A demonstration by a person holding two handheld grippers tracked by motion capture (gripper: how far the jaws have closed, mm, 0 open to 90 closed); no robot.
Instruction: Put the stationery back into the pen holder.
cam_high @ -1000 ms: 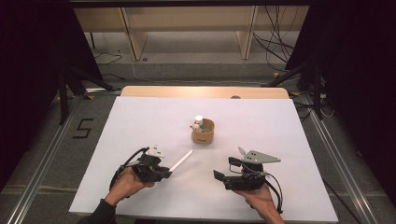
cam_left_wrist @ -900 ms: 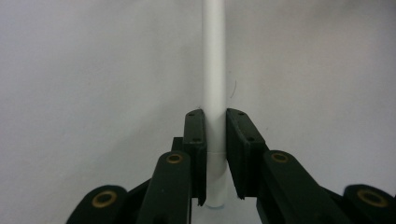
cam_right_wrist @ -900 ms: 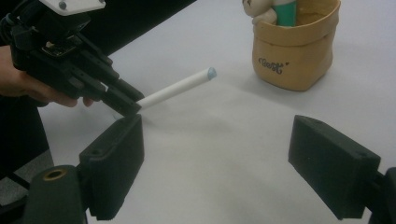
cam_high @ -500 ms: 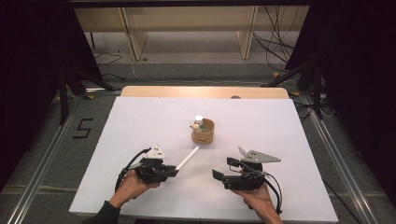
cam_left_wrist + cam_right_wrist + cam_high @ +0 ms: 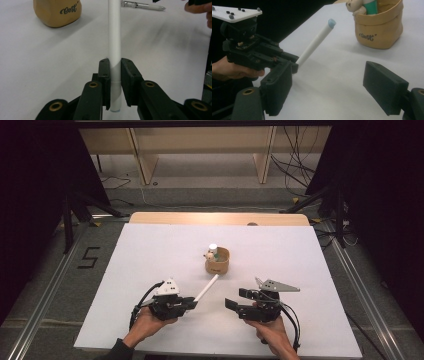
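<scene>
The left gripper [image 5: 192, 303] is clenched on a white pen [image 5: 207, 287], its two black pads pressing the barrel near one end, as the left gripper view shows [image 5: 114, 82]. The pen [image 5: 114, 37] juts out past the jaws, raised off the white counter [image 5: 150, 255], and points toward a small tan pouch [image 5: 217, 261] that stands upright near the middle of the counter; in the high view the pen's far end lies just beside the foot of the pouch. In the right gripper view the pen's tip [image 5: 331, 23] is pale blue and hangs in the air short of the pouch [image 5: 378, 27], which holds a green-and-white tube and a small bear figure [image 5: 355, 6]. The right gripper [image 5: 232, 298] hovers over the counter near the person's edge, well apart from the pen, its jaws released and wide with nothing between them; they have just been closing a little. A second, silver-tipped pen [image 5: 142, 5] lies flat on the counter, seen at the far edge of the left gripper view.
</scene>
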